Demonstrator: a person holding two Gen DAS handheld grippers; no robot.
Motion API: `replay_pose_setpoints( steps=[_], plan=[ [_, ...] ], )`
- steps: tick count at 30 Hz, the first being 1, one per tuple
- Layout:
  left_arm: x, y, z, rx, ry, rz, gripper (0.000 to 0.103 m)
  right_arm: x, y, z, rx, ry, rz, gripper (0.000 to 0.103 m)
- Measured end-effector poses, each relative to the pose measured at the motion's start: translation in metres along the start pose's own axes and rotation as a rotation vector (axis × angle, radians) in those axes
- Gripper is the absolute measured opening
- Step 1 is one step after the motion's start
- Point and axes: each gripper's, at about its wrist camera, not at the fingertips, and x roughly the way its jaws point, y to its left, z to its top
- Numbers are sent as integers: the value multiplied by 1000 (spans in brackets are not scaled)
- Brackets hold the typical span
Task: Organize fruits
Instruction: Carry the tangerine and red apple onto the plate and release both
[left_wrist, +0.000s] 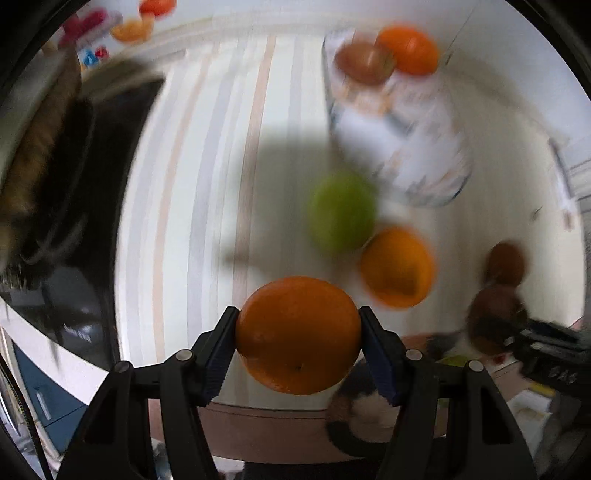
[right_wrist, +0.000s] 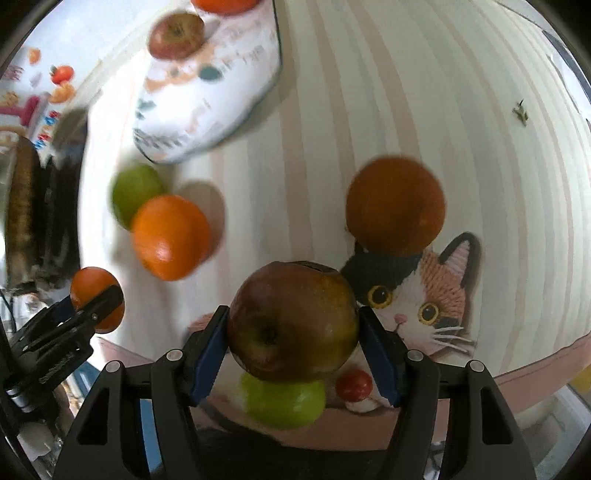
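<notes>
Left gripper (left_wrist: 298, 334): we clamp the orange (left_wrist: 298, 334), lifted for carrying.
Right gripper (right_wrist: 293, 326): we clamp the apple (right_wrist: 293, 326), probably for the bowl (right_wrist: 207, 92).

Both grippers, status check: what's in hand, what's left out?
Left gripper shut on orange. Right gripper shut on red apple. Container already holds fruit. Loose green apple and second orange remain on mat.

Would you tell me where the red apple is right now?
In the right wrist view, the red apple sits gripped between the right gripper's fingers, above a green apple.
</notes>
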Motion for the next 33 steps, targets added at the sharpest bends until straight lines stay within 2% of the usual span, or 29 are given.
replay_pose_setpoints(
  steps=[4, 7, 10, 13, 15, 20, 25, 29, 30, 31, 32, 33],
  plan=[
    [-40, -8, 41, -10, -85, -66, 62, -43, 14, 22, -16, -72, 80, 70],
    [-47, -4, 88, -17, -98, -111, 62, -67, 30, 53, -66, -142, 107, 70],
    [-25, -2, 136, -54, -41, -163, 62, -67, 51, 95, -173, -199, 51, 70],
    [13, -2, 169, -109, 61, -203, 62, -45, 63, 135, -272, -189, -38, 70],
    [30, -3, 180, -120, 93, -189, 62, -32, 67, 158, -318, -177, -80, 70],
    [48, -6, 203, -127, 117, -170, 62, -8, 70, 192, -368, -138, -107, 70],
    [52, -13, 207, -117, 119, -151, 62, 10, 69, 207, -373, -116, -120, 70],
    [56, -10, 213, -107, 110, -112, 63, 17, 63, 218, -363, -85, -86, 72],
    [56, -10, 213, -94, 102, -102, 65, 12, 59, 218, -357, -95, -84, 75],
    [55, -10, 213, -90, 93, -92, 75, 11, 58, 219, -345, -95, -86, 91],
    [54, -10, 212, -90, 83, -88, 79, 10, 57, 220, -335, -93, -80, 101],
    [53, -10, 212, -88, 78, -83, 84, 9, 55, 221, -326, -89, -74, 101]
  ],
)
